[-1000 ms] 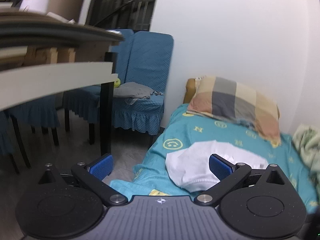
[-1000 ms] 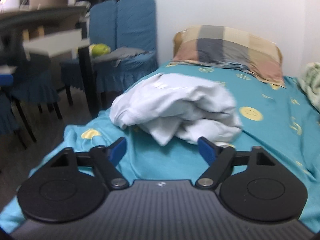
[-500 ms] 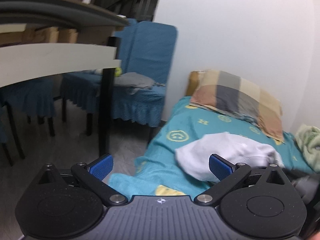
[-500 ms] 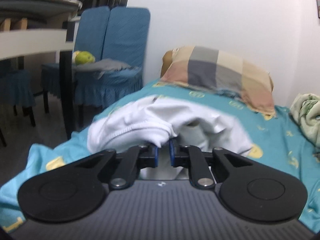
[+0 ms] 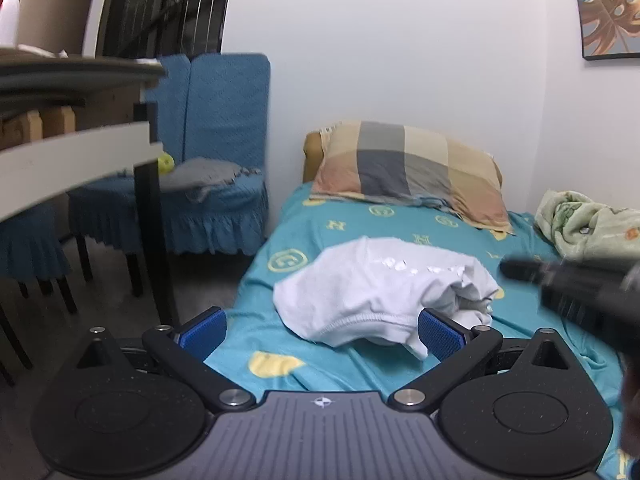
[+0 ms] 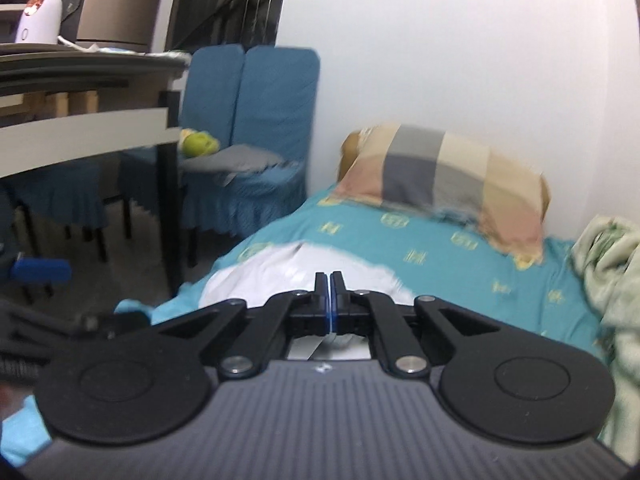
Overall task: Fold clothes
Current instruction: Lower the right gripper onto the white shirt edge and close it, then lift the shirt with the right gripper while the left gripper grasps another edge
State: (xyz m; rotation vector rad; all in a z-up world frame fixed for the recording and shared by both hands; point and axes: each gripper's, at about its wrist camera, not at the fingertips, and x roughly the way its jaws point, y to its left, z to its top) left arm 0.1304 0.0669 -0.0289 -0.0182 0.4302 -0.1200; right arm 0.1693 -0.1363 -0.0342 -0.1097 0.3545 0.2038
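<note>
Teal bed (image 5: 328, 364) by white wall, blue chair (image 5: 224, 184), white shirt (image 5: 372, 292) heaped just beyond spread left claw (image 5: 320, 330), right claw (image 6: 330, 286) pinching its edge

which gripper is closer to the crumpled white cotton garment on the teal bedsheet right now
Right. The right gripper is shut on a fold of the crumpled white cotton garment. The left gripper is open at its near hem, one pad beside the cloth, not gripping.
</note>
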